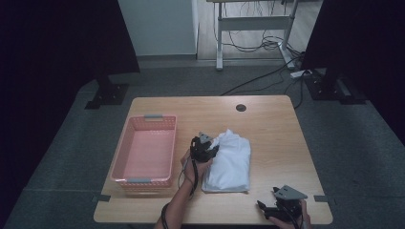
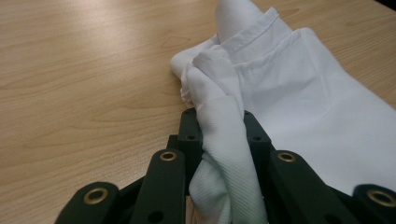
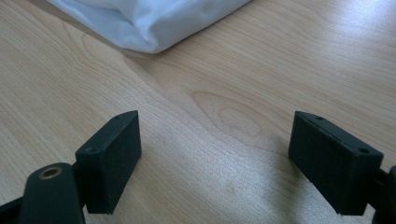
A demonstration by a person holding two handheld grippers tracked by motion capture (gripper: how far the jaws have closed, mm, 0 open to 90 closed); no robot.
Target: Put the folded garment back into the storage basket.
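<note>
Gripping a bunched fold of the white shirt at frame centre: left gripper, jaws clamped on cloth. Right gripper: spread wide, empty, lower right. Pink basket left. Advice: lift slowly, keep the fold pinched.

White folded garment lay flat on the wooden table, just right of the pink basket and apart from it. Roughly rectangular bundle, long axis running away from the near table edge. Far-left corner, the one nearest the basket, was bunched up and lifted, pinched between the left gripper's jaws; collar seam visible there. Fabric ribbed, clean.
</note>
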